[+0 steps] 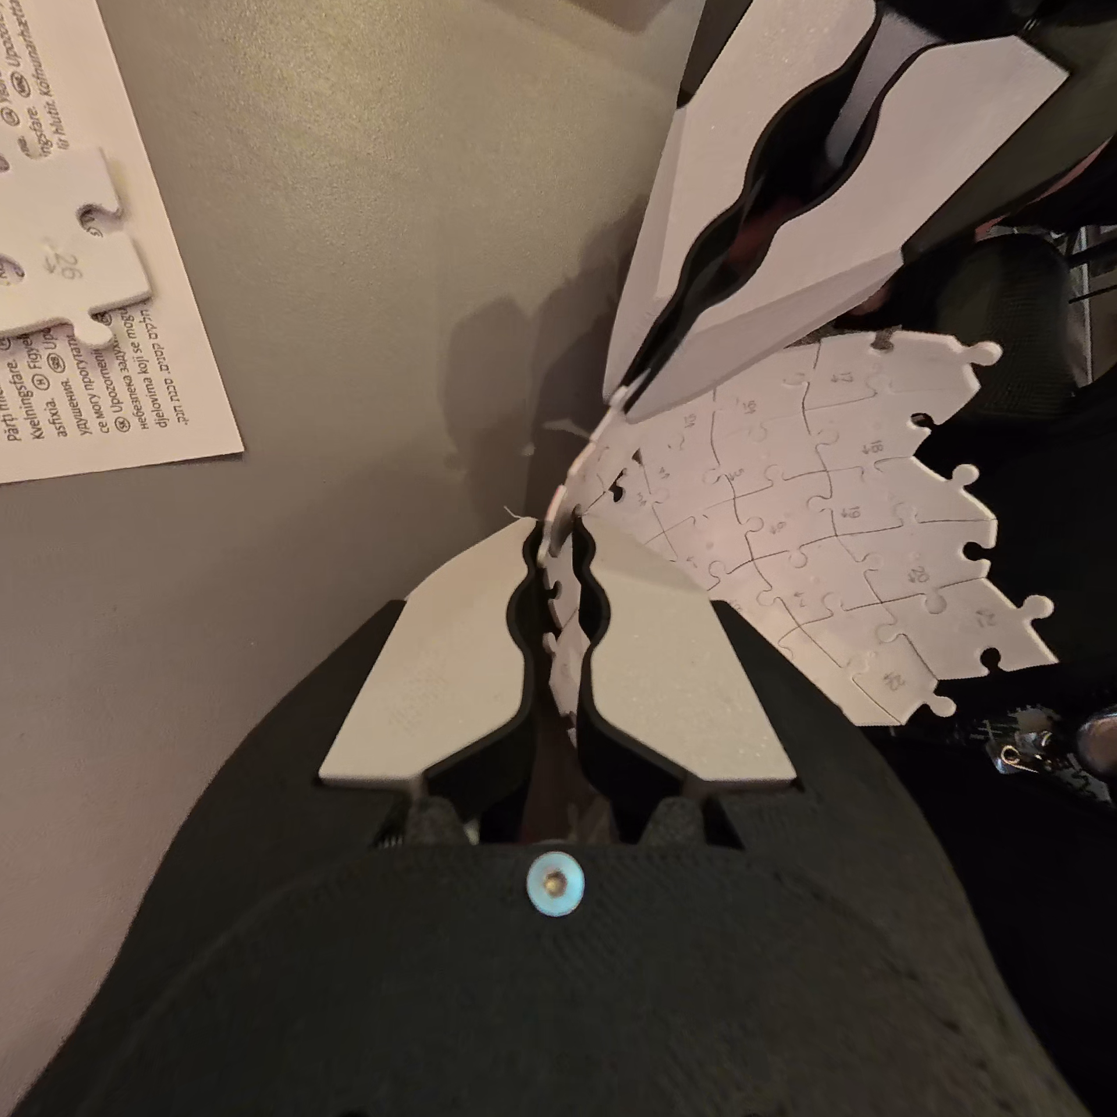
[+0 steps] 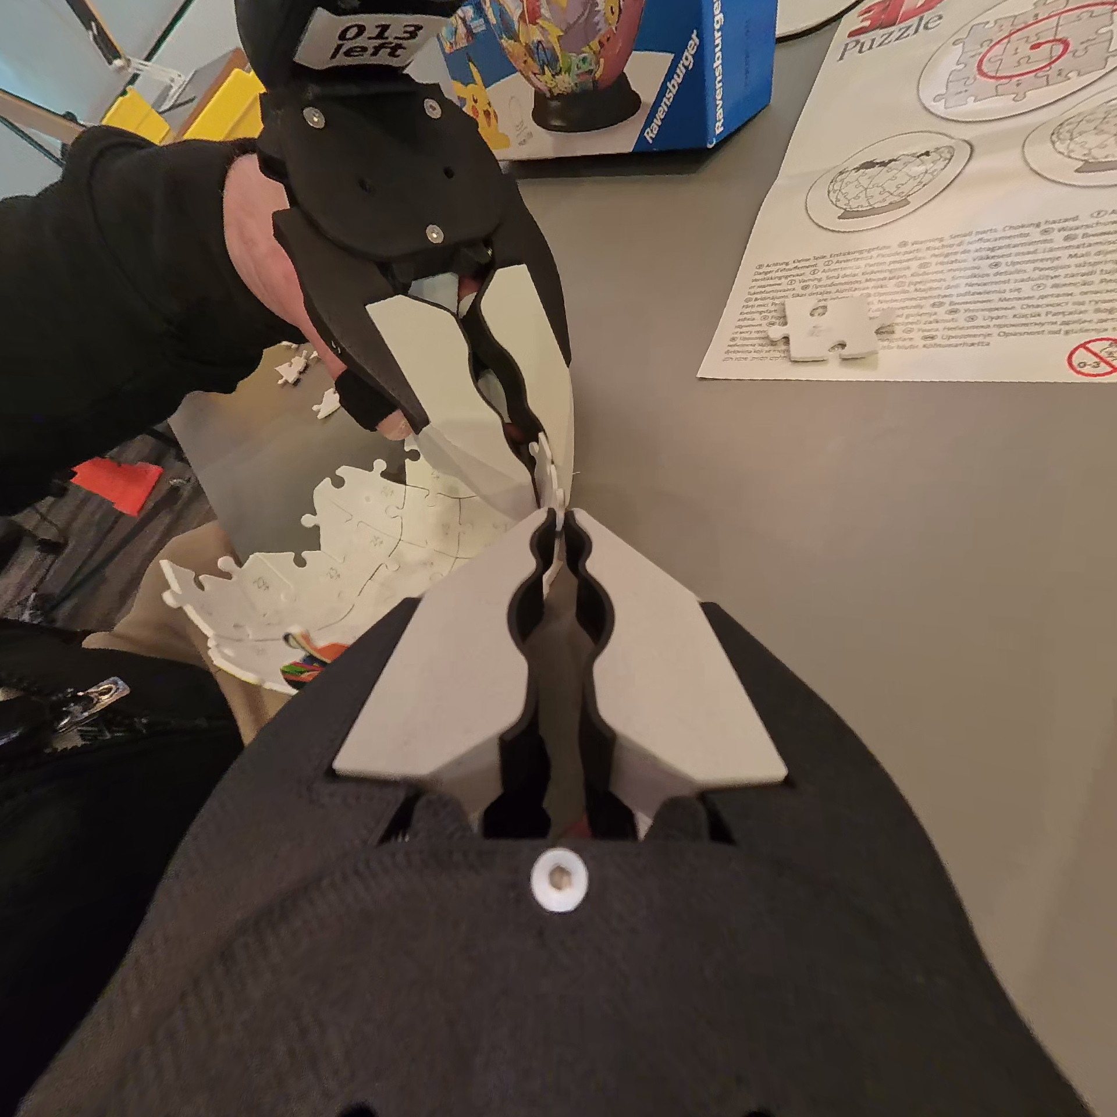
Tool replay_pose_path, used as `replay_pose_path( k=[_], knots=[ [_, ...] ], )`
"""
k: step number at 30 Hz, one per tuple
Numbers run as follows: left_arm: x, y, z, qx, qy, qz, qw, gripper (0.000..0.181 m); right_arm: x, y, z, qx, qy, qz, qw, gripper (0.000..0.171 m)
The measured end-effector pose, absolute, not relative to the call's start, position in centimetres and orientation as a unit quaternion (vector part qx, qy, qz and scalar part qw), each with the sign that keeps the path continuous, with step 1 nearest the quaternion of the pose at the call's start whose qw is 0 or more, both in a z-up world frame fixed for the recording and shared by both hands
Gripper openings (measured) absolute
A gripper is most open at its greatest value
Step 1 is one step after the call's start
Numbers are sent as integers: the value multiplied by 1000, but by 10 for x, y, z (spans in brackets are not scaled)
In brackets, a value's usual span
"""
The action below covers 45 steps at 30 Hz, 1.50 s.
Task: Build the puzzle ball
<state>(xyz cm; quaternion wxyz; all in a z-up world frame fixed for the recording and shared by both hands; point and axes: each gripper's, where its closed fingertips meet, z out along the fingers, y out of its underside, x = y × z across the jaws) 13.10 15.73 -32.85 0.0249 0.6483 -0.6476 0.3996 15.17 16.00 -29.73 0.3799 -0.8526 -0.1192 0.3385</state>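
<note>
Shell [image 1: 834, 544] of joined white pieces hangs in the air off the table [image 1: 375, 254] edge, printed side down, numbered backs up, curving like a shallow bowl. Left gripper [image 1: 556, 532] is clamped on the shell's rim, its pads pressed to both faces of the edge pieces. Right gripper [image 2: 559, 520] is pinched on the same rim just beside it, tips nearly touching the left one's; whether it holds a fresh piece or the shell's own edge cannot be told, the tips hide the joint. Two grips close together probably serve to stiffen the thin curved wall so a tab can be pressed home without the rest flexing apart. Spare piece [image 2: 828, 329] lies on the sheet [image 2: 943, 242], well apart, likely staged as next in sequence. More loose pieces [image 2: 302, 375] sit at the table's far edge behind the left hand [image 2: 260, 254]. Box [image 2: 610, 66] stands at the back. Build looks under half done.
</note>
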Motion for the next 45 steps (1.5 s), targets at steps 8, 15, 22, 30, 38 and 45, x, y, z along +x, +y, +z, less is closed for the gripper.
replay_pose_path(
  k=[8,15,22,30,38,45],
  knots=[
    [131,157,-327,643,-651,404,24,6,156,156,-300,-862,-148,351,335,20],
    [131,158,-327,641,-654,402,24,6,148,164,-299,-864,-225,352,280,2],
    [127,157,-327,640,-652,406,32,11,146,161,-300,-867,-221,370,249,0],
    [125,152,-326,634,-654,409,46,19,144,159,-300,-868,-189,370,271,0],
    [123,153,-328,643,-649,404,41,12,143,158,-301,-869,-161,368,289,0],
    [123,153,-327,647,-644,406,40,10,143,157,-301,-871,-160,354,301,0]
  ],
)
